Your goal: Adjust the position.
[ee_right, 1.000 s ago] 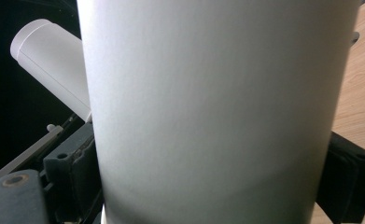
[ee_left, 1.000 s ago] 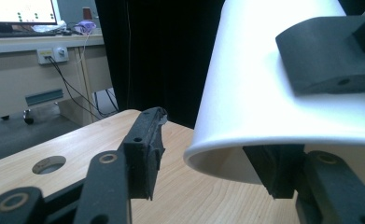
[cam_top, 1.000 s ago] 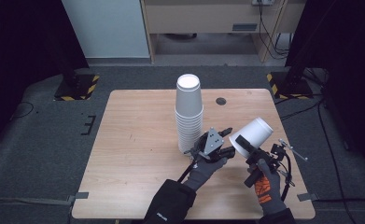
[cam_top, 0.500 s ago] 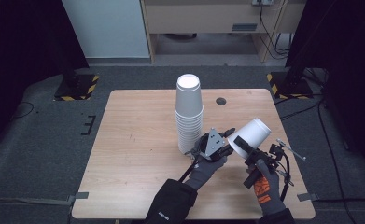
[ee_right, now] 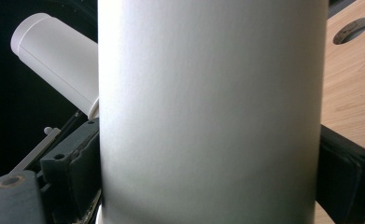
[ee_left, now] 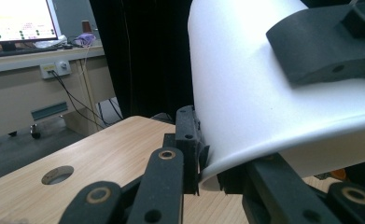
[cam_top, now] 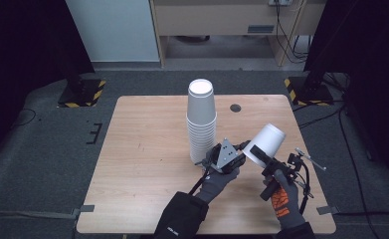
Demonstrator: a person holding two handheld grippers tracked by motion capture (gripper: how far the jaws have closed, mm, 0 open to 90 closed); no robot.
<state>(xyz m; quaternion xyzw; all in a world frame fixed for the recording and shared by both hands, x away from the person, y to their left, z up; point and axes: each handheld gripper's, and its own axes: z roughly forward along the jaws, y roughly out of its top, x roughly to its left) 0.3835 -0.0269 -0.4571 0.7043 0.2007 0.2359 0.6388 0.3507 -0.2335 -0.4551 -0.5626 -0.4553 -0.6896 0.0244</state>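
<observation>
Above the counter's [cam_top: 147, 149] right half, the right claw [cam_top: 255, 153] is clamping the white cup [cam_top: 267, 142] across its body, tilted, base up and away. The left claw [ee_left: 208, 175], its jaws having just been closing, is pinching the cup's rim, the lip sitting between its pads. Looks like cups are being peeled apart, so a light, straight pull along the cup's axis seems wise; squeezing harder risks buckling the thin wall. Just left, the tall cup stack [cam_top: 201, 119] is standing close, easy to knock over. Farther back, a round hole [cam_top: 236, 107] is sitting clear.
</observation>
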